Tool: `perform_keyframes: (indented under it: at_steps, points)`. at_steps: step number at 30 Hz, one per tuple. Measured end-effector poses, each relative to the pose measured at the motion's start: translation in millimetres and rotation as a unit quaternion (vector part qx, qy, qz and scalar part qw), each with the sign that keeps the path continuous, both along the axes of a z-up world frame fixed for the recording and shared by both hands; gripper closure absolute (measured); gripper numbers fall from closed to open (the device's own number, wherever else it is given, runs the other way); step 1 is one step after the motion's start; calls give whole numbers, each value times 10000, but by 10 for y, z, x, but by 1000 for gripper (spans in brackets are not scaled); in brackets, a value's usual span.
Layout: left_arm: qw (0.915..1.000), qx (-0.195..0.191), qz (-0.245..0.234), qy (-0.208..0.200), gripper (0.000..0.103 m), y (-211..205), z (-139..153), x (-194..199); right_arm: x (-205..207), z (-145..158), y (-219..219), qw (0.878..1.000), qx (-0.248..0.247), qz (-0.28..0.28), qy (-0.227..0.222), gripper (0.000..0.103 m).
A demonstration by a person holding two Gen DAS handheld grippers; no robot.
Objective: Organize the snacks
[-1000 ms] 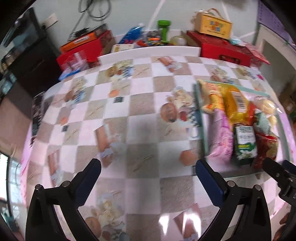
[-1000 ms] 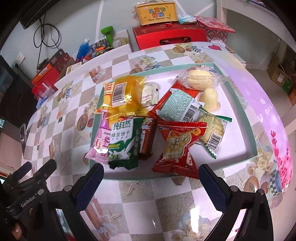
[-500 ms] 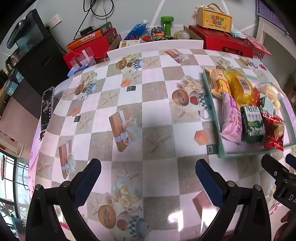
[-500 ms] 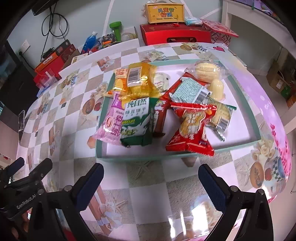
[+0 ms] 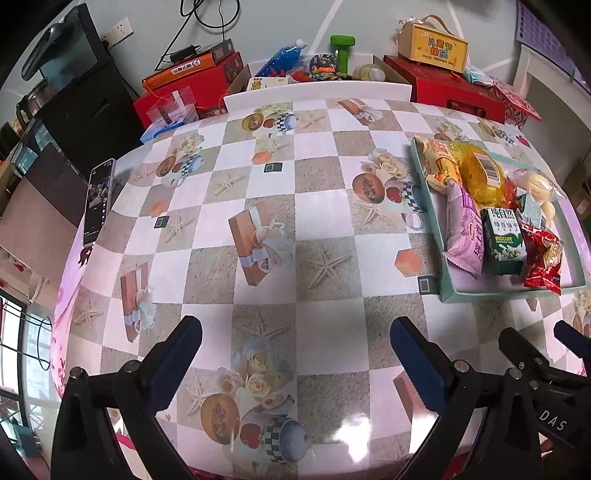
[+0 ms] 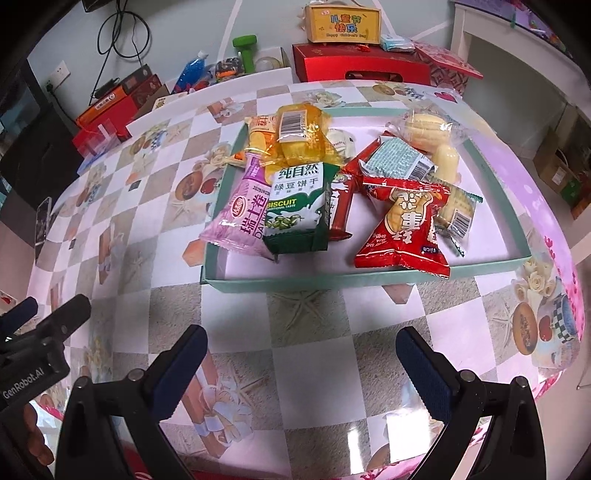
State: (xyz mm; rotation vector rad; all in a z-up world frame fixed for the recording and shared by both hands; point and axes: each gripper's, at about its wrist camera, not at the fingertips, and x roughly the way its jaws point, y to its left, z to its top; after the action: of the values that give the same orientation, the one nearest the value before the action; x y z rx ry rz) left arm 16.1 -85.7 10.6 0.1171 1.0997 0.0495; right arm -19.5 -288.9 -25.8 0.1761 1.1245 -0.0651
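Note:
A shallow teal tray (image 6: pixel 369 278) on the checkered table holds several snack packs: a green biscuit pack (image 6: pixel 299 210), a purple wafer pack (image 6: pixel 245 212), a red pack (image 6: pixel 404 229), a yellow bag (image 6: pixel 299 134) and a clear bag of pale cakes (image 6: pixel 424 133). The tray also shows at the right of the left wrist view (image 5: pixel 506 293). My right gripper (image 6: pixel 301 363) is open and empty above the table's near edge, in front of the tray. My left gripper (image 5: pixel 295 354) is open and empty over the bare tablecloth, left of the tray.
A phone (image 5: pixel 98 201) lies at the table's left edge. Behind the table stand red gift boxes (image 6: pixel 362 68), a yellow box (image 6: pixel 345 22), an orange box (image 5: pixel 188 68), a blue bottle (image 5: pixel 282 57) and a green dumbbell (image 6: pixel 245 51). A black cabinet (image 5: pixel 74 110) stands at the left.
Both grippers have pulled back toward the table's near edge and risen. The tray and snacks look farther away. Both stayed open and empty.

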Motion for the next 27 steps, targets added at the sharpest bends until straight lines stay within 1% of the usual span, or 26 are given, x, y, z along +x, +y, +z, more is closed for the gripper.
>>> perform_keyframes:
  at_steps: [10, 27]
  points:
    - [10000, -11, 0, 77, 1, 17, -10, -9, -11, 83, -15, 9999, -78, -26, -72, 0]
    - [10000, -14, -10, 98, 1, -2, -4, -11, -22, 171, -52, 9998, -107, -66, -156, 0]
